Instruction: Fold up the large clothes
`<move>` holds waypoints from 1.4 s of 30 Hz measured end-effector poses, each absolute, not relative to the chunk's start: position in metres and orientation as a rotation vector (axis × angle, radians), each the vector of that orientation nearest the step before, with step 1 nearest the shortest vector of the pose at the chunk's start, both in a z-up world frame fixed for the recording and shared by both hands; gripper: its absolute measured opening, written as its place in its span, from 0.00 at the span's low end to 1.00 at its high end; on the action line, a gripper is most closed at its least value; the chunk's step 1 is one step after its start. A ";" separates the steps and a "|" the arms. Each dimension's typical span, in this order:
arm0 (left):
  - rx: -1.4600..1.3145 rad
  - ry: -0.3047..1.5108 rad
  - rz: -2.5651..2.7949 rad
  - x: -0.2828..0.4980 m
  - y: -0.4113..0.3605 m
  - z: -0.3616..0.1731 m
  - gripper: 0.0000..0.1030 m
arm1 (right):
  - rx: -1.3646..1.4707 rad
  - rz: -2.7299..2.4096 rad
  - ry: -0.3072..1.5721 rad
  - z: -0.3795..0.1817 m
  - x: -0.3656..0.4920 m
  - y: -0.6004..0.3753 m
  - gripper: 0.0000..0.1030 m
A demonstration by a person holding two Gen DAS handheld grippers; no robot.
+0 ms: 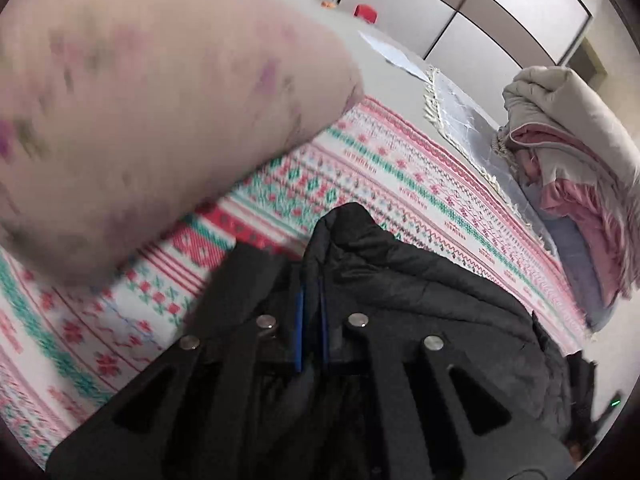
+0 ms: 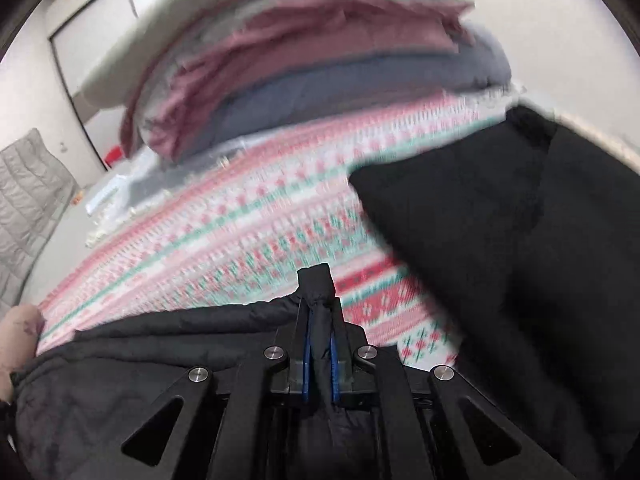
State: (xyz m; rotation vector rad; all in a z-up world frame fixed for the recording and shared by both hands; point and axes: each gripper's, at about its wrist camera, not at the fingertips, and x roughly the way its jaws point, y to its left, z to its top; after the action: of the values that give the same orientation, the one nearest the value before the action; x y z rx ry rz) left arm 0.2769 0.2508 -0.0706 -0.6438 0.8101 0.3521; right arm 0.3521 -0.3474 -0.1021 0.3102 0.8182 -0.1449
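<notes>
A black quilted jacket (image 1: 420, 288) hangs above a bed covered by a pink, white and green patterned blanket (image 1: 380, 168). My left gripper (image 1: 312, 300) is shut on a fold of the jacket, which bunches up past its blue-padded fingers. My right gripper (image 2: 320, 320) is shut on another edge of the same jacket (image 2: 132, 360); a black tab of cloth sticks up between its fingers. A further black part of the jacket (image 2: 520, 240) hangs blurred at the right of the right wrist view, over the blanket (image 2: 248, 240).
A blurred pink floral sleeve (image 1: 152, 112) fills the upper left of the left wrist view. A pile of folded pink, grey and blue bedding (image 1: 568, 168) lies at the bed's far side, also in the right wrist view (image 2: 304, 56). Wardrobe doors (image 1: 460, 12) stand behind.
</notes>
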 end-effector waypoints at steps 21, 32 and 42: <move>-0.483 0.792 0.096 0.204 0.132 0.005 0.60 | 0.504 -0.079 0.735 -0.019 0.241 -0.358 0.72; -0.029 0.910 -0.082 0.198 -0.031 -0.024 0.60 | 0.335 0.089 0.922 -0.054 0.199 -0.276 0.72; -0.012 1.020 -0.069 0.213 -0.029 -0.058 0.60 | 0.222 0.105 1.041 -0.104 0.229 -0.267 0.81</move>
State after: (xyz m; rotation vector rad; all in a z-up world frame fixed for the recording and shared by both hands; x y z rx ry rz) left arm 0.2132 -0.0291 -0.0578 -0.0121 1.0199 -0.0695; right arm 0.2291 -0.2667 -0.1038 0.2224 1.0413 0.1055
